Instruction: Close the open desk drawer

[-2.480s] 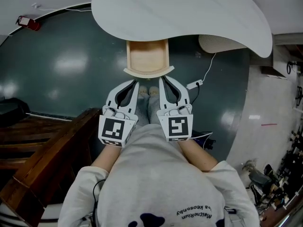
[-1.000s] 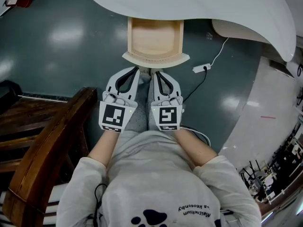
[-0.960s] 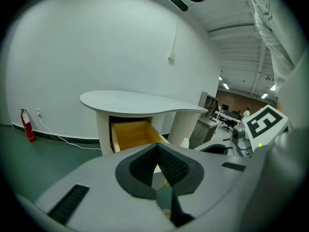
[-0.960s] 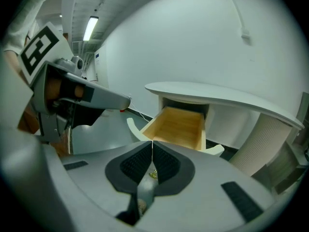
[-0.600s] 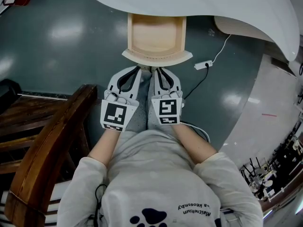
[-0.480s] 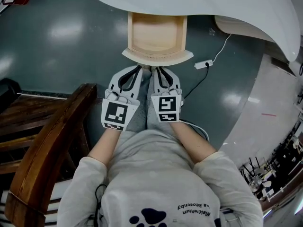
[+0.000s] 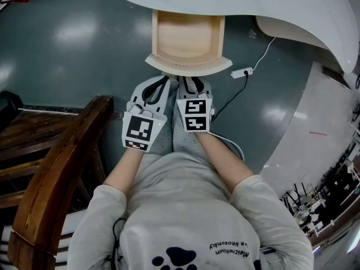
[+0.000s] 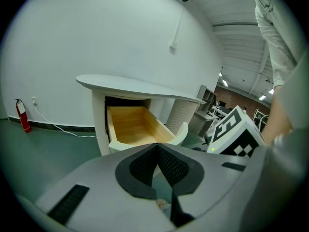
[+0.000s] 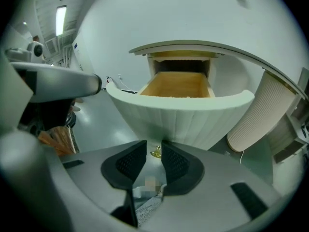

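The open wooden drawer juts out from under the white desk top; its curved white ribbed front faces me. Both grippers sit just below that front. My left gripper is shut with nothing in it, its pads meeting at the tip and pointing at the drawer. My right gripper has just been opening its jaws. They stand a little apart under the front, with a small brass knob showing in the gap beyond the tips, not pressed.
A dark wooden chair stands close at my left. A power strip with its white cable lies on the green floor to the right of the drawer. A ribbed white desk leg stands at the right. A red fire extinguisher is by the wall.
Both grippers have sunk and come closer under the drawer front. The right gripper has tipped down and rolled, and its jaws have parted. The drawer stays open.
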Motion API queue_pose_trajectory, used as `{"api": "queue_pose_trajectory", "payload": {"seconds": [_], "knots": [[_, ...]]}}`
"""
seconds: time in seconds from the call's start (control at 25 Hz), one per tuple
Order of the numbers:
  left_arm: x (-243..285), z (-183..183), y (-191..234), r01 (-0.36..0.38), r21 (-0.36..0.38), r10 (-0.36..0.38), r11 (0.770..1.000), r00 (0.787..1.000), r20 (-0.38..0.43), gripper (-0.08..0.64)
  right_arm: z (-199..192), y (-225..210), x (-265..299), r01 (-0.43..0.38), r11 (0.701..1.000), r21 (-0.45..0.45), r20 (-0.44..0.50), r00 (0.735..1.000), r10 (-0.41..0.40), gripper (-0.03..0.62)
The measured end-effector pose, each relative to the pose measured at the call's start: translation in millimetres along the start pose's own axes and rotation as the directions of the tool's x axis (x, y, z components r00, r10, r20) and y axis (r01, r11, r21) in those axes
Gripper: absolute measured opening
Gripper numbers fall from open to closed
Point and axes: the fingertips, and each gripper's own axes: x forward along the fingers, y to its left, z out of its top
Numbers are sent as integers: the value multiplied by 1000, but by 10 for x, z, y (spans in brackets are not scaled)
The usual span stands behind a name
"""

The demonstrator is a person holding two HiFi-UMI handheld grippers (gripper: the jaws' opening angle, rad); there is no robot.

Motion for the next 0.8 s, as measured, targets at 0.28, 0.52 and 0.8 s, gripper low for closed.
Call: {"api": "queue_pose_trajectory", "payload": {"seconds": [0.28, 0.52, 0.8], "knots": [[35, 4, -6, 11, 3, -11, 1000, 1000, -5, 9, -169, -29, 113, 10, 998, 66, -88, 996, -4, 100], [60, 22, -1, 11, 4, -11, 1000, 1000, -9, 9, -216, -65, 208, 19, 995, 99, -122, 993, -7, 128], [67, 14, 44, 7, -4, -7, 1000, 1000, -14, 9, -246, -40, 323, 21, 993, 115, -155, 988, -3, 155]]}}
